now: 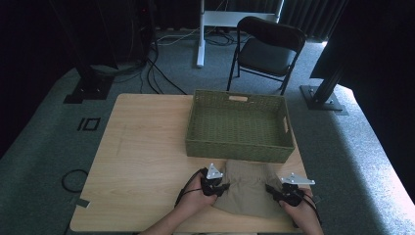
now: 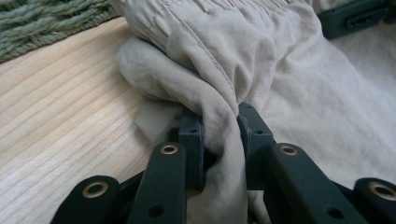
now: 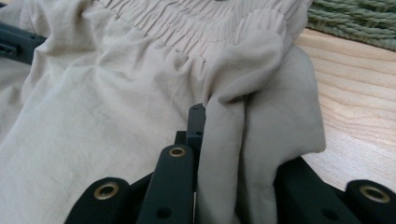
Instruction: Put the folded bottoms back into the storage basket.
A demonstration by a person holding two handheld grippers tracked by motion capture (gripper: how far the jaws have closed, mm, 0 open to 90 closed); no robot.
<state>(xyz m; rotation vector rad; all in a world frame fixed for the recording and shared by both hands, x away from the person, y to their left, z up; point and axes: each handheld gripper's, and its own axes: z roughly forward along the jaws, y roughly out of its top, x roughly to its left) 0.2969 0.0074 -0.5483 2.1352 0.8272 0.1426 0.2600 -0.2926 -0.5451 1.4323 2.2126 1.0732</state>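
Grippers at the near table edge, one at each side of a beige garment point(image 1: 247, 188) with a gathered elastic waistband. I hold the left gripper point(image 1: 214, 187) at the cloth's left edge and the right gripper point(image 1: 288, 194) at its right edge, so the fabric lies spread between them instead of bunched. In the left gripper view the jaws are nearly closed, with a thick fold of the garment point(image 2: 219, 84) pinched between their pads; the fold rises out of the grip and curls over onto the wooden table point(image 2: 60, 116). In the right gripper view a similar fold of the garment point(image 3: 252, 140) runs down between the jaws and hides the right one, so I judge them clamped on cloth, though the far pad cannot be seen. Gripping both sides near the waistband should let me lift the piece level. Beyond the garment, just past its far edge, stands the green woven basket point(image 1: 240, 147), open and with nothing visible inside, the likely destination. Farther off, on the carpet behind the table, is a black folding chair point(image 1: 266, 51).
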